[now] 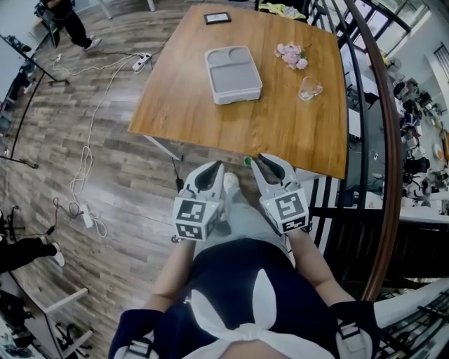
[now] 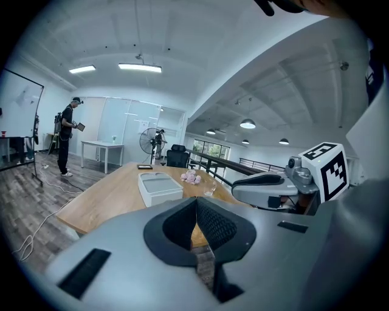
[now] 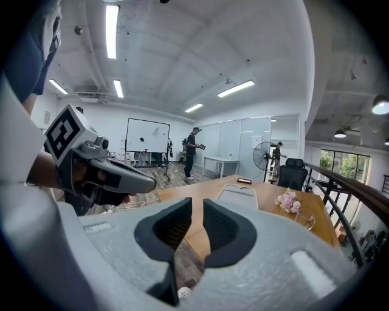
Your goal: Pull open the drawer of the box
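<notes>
The box (image 1: 233, 73) is a flat grey-white case with rounded corners, lying mid-table on the wooden table (image 1: 203, 119). It also shows far ahead as the box (image 2: 159, 187) in the left gripper view and as the box (image 3: 238, 195) in the right gripper view. Both grippers hang short of the table's near edge, over the floor and the person's legs. My left gripper (image 1: 214, 170) (image 2: 196, 200) is shut, pads together, holding nothing. My right gripper (image 1: 269, 163) (image 3: 197, 203) stands open by a narrow gap with nothing in it. No drawer front can be made out from here.
Pink flowers (image 1: 291, 55), a clear glass (image 1: 309, 88) and a small black tablet (image 1: 217, 18) lie on the table's far and right parts. A dark curved railing (image 1: 384, 140) runs along the right. Cables and a power strip (image 1: 142, 62) trail over the wooden floor at left.
</notes>
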A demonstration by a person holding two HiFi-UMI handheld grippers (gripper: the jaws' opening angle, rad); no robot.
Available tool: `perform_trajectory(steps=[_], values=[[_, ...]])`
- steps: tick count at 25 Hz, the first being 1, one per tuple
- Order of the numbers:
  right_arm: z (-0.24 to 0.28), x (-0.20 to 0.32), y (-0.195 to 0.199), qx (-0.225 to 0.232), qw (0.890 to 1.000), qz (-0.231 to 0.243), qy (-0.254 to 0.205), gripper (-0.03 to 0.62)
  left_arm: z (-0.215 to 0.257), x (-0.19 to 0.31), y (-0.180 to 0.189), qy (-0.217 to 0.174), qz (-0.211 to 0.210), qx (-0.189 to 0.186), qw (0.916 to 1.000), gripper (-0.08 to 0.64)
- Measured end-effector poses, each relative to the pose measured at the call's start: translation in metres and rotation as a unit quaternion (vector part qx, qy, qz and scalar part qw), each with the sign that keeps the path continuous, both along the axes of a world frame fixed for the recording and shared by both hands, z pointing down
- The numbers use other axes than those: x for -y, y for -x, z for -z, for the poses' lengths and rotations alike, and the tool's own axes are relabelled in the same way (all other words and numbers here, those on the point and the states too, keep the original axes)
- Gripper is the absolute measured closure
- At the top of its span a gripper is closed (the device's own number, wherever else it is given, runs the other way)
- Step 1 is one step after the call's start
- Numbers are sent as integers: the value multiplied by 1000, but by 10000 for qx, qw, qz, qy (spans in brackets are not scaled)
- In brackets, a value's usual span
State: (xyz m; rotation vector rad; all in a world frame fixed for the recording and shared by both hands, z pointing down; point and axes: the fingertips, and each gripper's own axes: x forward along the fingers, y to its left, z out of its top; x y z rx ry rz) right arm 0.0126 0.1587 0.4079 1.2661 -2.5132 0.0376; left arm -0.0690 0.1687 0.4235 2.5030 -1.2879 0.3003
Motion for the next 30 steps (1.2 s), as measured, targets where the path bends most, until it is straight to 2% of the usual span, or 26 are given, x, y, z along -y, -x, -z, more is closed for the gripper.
perform_trajectory(steps=[11,17,30], values=[[-10,89,5,-93,9997,-1,235,476,-4,84,12,124,33,63,9999,541],[-23,134,14,-90,9992,-4,388,466,-12,125,25,179,93,130,9997,541],[-53,207,11,55,9949,-153,998,418,-26,188,34,443,118,233,9987,541]])
